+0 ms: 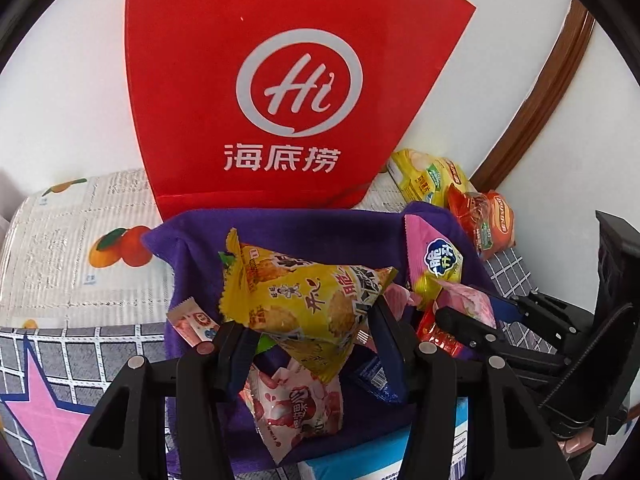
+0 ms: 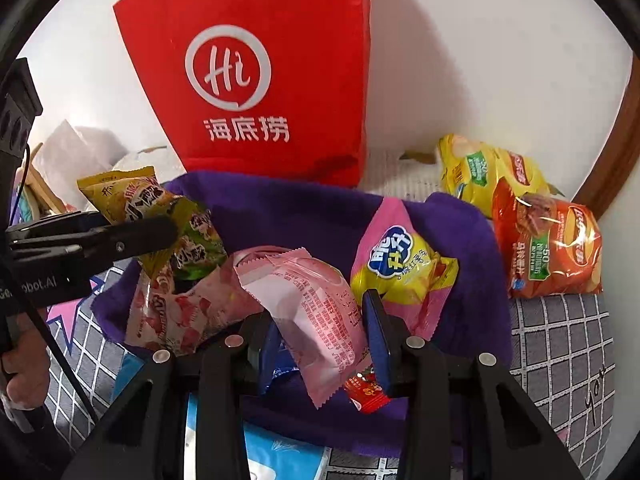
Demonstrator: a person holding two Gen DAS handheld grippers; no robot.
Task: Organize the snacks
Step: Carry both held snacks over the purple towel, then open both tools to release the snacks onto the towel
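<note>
My left gripper (image 1: 308, 332) is shut on a yellow cracker packet (image 1: 304, 300) and holds it over the purple cloth bin (image 1: 280, 232); it also shows in the right wrist view (image 2: 132, 236) with the packet (image 2: 132, 196). My right gripper (image 2: 320, 332) is shut on a pale pink snack packet (image 2: 316, 308), seen from the left wrist view (image 1: 476, 312). In the bin lie a pink strawberry packet (image 2: 180, 312), a pink-and-yellow chip packet (image 2: 400, 268) and a small red packet (image 2: 366, 394).
A red paper bag (image 2: 260, 60) stands behind the bin against the white wall. A yellow chip bag (image 2: 480, 168) and an orange chip bag (image 2: 548, 244) lie at the right on the grey checked cover (image 2: 560, 340). A blue-white package (image 2: 280, 456) lies in front.
</note>
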